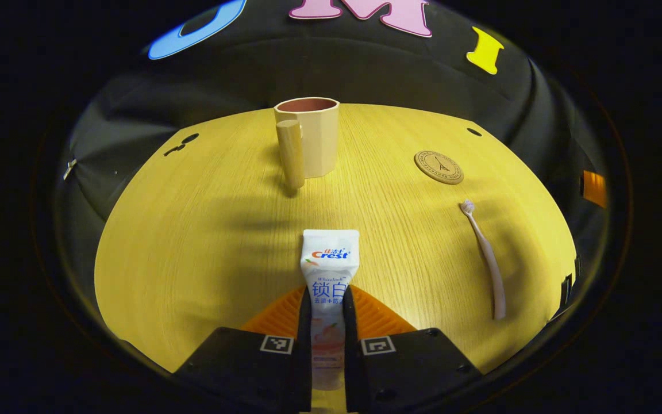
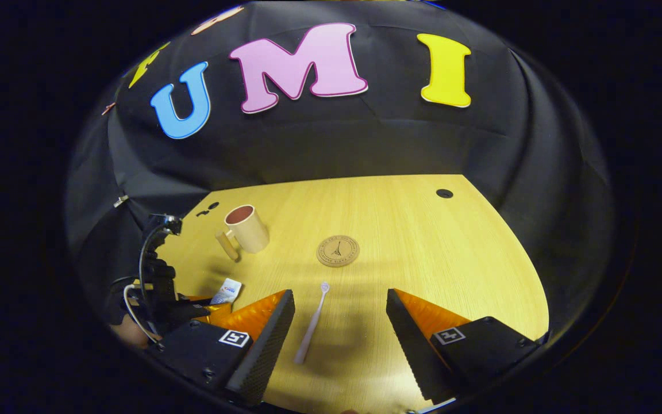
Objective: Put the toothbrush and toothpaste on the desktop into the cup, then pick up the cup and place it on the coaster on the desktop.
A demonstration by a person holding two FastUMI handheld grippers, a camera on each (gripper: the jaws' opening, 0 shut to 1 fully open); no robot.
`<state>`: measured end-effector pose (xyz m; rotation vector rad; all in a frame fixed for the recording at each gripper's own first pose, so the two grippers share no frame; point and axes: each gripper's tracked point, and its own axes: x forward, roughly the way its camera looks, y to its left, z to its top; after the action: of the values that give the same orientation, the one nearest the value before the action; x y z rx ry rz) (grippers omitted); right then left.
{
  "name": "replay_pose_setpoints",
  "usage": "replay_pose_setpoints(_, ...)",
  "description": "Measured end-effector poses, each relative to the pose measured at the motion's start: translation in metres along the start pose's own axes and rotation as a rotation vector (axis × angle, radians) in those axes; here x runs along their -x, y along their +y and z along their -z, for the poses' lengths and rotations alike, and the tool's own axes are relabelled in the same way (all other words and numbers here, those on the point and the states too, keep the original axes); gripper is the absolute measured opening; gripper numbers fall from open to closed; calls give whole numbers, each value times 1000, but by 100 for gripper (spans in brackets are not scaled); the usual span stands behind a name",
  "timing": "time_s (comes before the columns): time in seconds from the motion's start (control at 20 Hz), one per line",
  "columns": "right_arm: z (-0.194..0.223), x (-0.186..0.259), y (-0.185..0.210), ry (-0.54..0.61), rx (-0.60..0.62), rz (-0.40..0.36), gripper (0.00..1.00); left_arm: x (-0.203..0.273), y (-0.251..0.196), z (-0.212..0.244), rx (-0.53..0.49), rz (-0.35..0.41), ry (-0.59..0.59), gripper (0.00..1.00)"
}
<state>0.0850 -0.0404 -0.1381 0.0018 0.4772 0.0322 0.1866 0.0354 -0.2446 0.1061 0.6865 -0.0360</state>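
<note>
The toothpaste tube [image 1: 329, 270] lies lengthwise at the bottom centre of the left gripper view, its flat end pointing up the frame toward the cup, and the left gripper [image 1: 327, 322] has its jaws clamped on the tube's lower half, one finger pressing each side. The cup [image 1: 312, 135] stands upright at upper centre of that view, handle turned toward the camera. The toothbrush [image 1: 487, 259] lies flat at the right of the frame, head up, well apart from the tube, with the round coaster [image 1: 438, 167] above it. All rest on the pale wooden surface [image 1: 204, 241].

In the right gripper view the right gripper [image 2: 339, 339] hovers with its jaws wide apart, the toothbrush [image 2: 311, 325] lying on the surface between them at bottom centre. The coaster [image 2: 338, 250] sits just above it at centre, the cup [image 2: 246, 229] to the left, and the tube [image 2: 226, 291] shows at lower left, held in the left gripper [image 2: 207, 307].
</note>
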Motion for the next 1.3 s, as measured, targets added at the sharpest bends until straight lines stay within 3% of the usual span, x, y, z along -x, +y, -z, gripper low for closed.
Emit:
replay_pose_setpoints(0.2,21,-4,6,68,-6,40,99,6,-1,-1,14,35,6,25)
replay_pose_setpoints(0.4,38,-19,14,133,9,65,99,34,1,-14,59,67,-66,24)
replay_pose_setpoints(0.45,40,-25,19,147,5,63,99,42,4,-16,81,71,-80,19)
replay_pose_setpoints(0.5,42,-31,22,159,4,63,99,51,7,-19,100,74,-94,24)
replay_pose_setpoints(0.85,78,-72,37,311,19,69,99,96,32,-15,161,46,-149,24)
replay_pose_setpoints(1.3,115,-100,42,462,24,99,99,107,42,8,216,36,-147,23)
